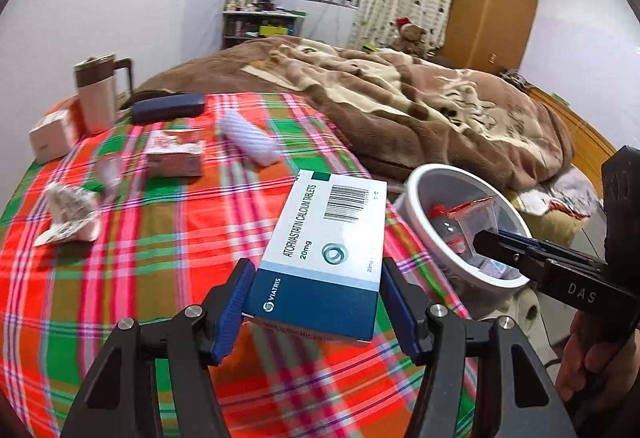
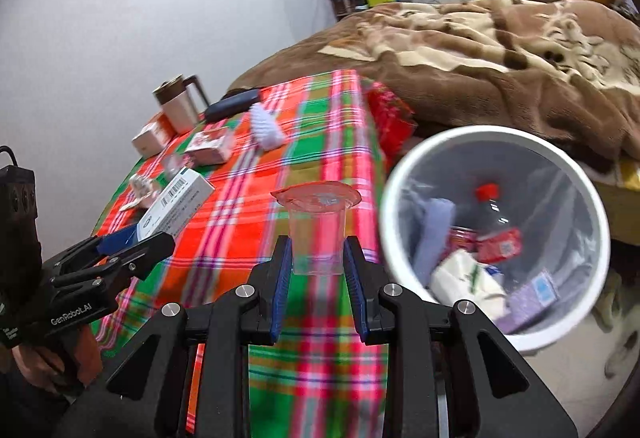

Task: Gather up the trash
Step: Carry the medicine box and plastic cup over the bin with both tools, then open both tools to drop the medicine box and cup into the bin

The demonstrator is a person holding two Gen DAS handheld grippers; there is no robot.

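Right, two hand-held grippers up: the left hand-held gripper [image 1: 314,302] clamps one flat cardboard tablet box [image 1: 322,258] above the plaid-clothed surface [image 1: 160,238], while the right hand-held gripper [image 2: 318,266] pinches one clear plastic cup [image 2: 317,228] with a red film lid. One round white bin [image 2: 494,234] sits just right, holding a red-capped bottle [image 2: 490,205]; its other blurred contents are hard to make out.

A plaid-clothed table [image 1: 168,278] bears a mug [image 1: 98,93], dark case [image 1: 168,109], cartons [image 1: 174,155] and wrappers [image 1: 68,213].
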